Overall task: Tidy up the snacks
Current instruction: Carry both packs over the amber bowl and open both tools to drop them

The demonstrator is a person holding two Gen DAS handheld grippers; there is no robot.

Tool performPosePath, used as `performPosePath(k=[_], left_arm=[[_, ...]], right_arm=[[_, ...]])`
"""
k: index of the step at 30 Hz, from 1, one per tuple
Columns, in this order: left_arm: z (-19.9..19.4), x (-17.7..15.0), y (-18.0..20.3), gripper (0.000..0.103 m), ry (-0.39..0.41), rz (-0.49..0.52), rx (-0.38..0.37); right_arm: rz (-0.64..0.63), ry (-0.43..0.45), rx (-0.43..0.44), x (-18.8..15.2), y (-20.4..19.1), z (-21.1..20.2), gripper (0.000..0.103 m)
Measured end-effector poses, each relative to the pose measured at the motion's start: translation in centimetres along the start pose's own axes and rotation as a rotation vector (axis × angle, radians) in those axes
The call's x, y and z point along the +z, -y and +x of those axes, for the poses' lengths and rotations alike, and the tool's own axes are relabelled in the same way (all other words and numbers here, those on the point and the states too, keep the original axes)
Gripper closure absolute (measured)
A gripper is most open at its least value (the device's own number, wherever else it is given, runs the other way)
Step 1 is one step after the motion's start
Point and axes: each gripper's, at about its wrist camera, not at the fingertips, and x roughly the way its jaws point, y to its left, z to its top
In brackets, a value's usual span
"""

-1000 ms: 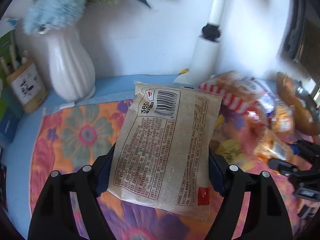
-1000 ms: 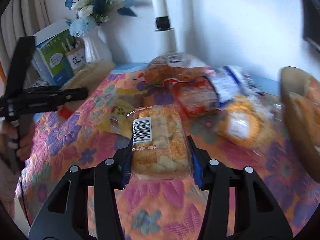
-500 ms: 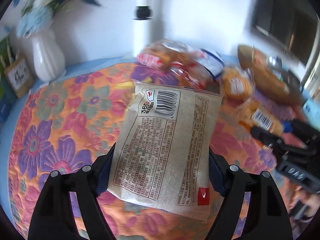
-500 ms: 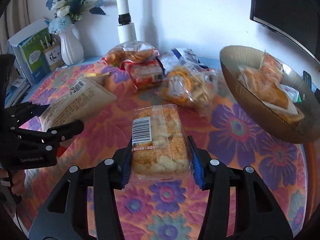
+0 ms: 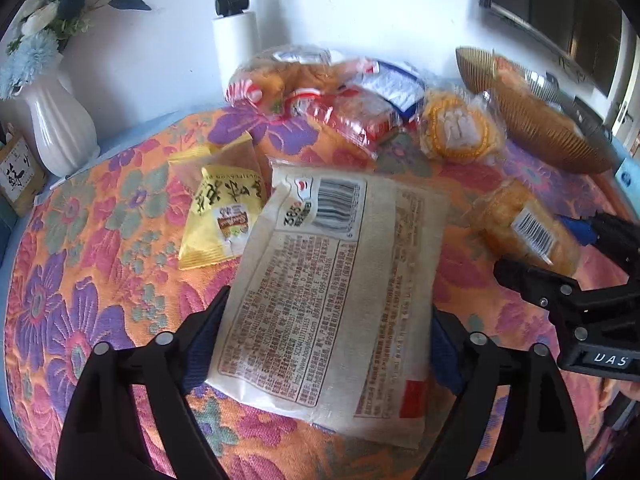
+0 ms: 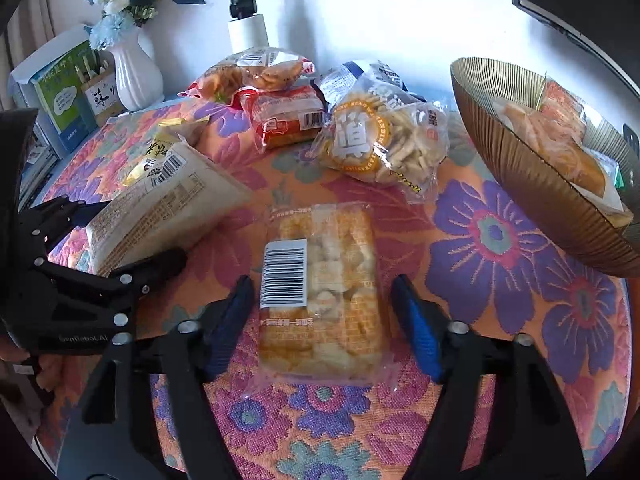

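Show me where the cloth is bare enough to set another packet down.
Bare cloth lies right of the clear biscuit pack, below the gold bowl, and left of the yellow sachet toward the white vase. It is crowded at the back, by the round cracker bag.

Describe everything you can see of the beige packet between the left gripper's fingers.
The beige packet is a flat, matte, paper-looking pouch, back side up: barcode at the far end, boxed small print, a red square near the close corner. It lies on the flowered tablecloth, and its far corner overlaps a yellow packet. It sits between the fingers of the left gripper, whose jaws are opening; neither pad seems to press it.
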Motion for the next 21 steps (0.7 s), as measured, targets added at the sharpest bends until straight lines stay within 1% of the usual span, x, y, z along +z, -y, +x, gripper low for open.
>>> performPosePath(k=[2,3,4,5,8,12,16,21], left_arm=[[0.1,0.1,-0.2,0.01,-0.004,-0.012,0.006],[0.1,0.2,-0.3,0.012,-0.002,-0.021,-0.005],[-0.1,0.2,-0.4,0.016,0.008,-0.026,-0.012],[-0.4,0.2,-0.3,0.025,0.025,-0.02,0.001],[-0.9,0.3,0.1,0.027,0.046,-0.005,0.035],[-2.8,1.6,0.0,0.027,0.081,-0.033,0.03],[-5.1,4.3,0.1,0.027,0.125,-0.053,0.022],[-6.8,8.9,1.4,0.027,0.173,-0.059,-0.014]], right_arm=[[-0.005,0.039,0.049,-0.1,0.0,-0.7,0.056],[-0.003,0.058,0.072,0.0,0.0,-1.0,0.056],[0.002,0.069,0.086,0.0,0.0,-1.2,0.056],[0.02,0.081,0.113,0.1,0.1,-1.5,0.056],[0.074,0.11,0.165,0.6,0.6,-2.7,0.056],[0.088,0.183,0.178,2.8,1.6,-5.6,0.056],[0.1,0.247,0.166,5.3,3.8,-8.2,0.056],[0.164,0.287,0.126,8.2,9.1,-9.7,0.056]])
